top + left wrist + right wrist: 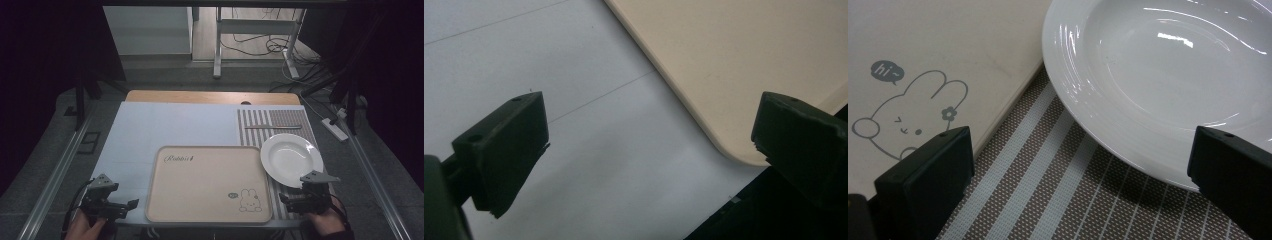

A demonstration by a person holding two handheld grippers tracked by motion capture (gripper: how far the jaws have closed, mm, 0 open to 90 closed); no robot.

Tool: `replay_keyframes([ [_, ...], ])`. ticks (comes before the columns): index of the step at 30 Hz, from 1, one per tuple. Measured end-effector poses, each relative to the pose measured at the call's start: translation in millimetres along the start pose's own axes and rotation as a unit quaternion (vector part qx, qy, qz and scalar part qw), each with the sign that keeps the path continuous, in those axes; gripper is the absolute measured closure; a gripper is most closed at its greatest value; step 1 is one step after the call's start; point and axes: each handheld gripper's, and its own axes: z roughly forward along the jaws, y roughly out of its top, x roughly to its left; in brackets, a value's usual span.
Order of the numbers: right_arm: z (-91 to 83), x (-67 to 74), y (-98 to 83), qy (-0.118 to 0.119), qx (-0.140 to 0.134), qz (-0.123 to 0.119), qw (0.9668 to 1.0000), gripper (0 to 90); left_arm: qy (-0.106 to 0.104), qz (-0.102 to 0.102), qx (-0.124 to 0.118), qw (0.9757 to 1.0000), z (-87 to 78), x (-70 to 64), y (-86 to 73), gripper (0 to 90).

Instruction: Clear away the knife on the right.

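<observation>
A beige tray with a rabbit drawing lies at the front middle of the table. A white plate sits to its right on a striped placemat. A knife lies beyond the plate on the mat. My left gripper rests at the front left, jaws open, near the tray's corner. My right gripper stands open just in front of the plate, above the mat, with nothing between its jaws.
A pale blue sheet covers the tabletop left of the mat. A wooden table edge shows at the back. Metal rails run along both sides. Cables and a power strip lie on the floor beyond.
</observation>
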Motion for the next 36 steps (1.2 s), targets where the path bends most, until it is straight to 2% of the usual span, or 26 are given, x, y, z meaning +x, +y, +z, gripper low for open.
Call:
replay_keyframes([
  [6, 0.5, 2.6, 1.1, -0.004, 0.003, -0.011, 0.9999, 0.0, 0.000, 0.000, 0.000, 1.0000, 0.1, -0.1, 0.1, 2.8],
  [13, 1.0, 5.9, 7.0, 0.004, -0.013, -0.016, 0.9998, 0.0, 0.000, -0.002, 0.001, 1.0000, 0.3, 0.2, 0.2, 2.8],
  [21, 3.9, 4.3, 9.0, 0.013, -0.025, -0.007, 0.9996, 0.0, -0.001, -0.003, 0.001, 1.0000, 0.4, 0.5, 0.2, 2.8],
  [25, 5.0, 3.3, 11.4, 0.028, -0.026, 0.001, 0.9993, 0.0, -0.001, -0.005, 0.000, 1.0000, 0.4, 0.6, 0.2, 2.8],
  [29, 4.2, 4.4, 16.0, 0.026, -0.032, -0.016, 0.9990, 0.0, -0.001, -0.005, 0.001, 1.0000, 0.6, 0.8, 0.3, 2.8],
  [31, 3.8, 4.5, 17.8, 0.027, -0.042, -0.015, 0.9986, 0.0, -0.001, -0.005, 0.001, 1.0000, 0.5, 0.8, 0.3, 2.8],
  [34, 4.7, 4.0, 19.6, 0.028, -0.041, -0.017, 0.9986, 0.0, -0.001, -0.005, 0.001, 1.0000, 0.6, 0.7, 0.3, 2.8],
  [36, 8.3, 2.5, 22.1, 0.038, -0.039, -0.013, 0.9984, 0.0, -0.001, -0.005, 0.002, 1.0000, 0.6, 0.6, 0.3, 2.8],
])
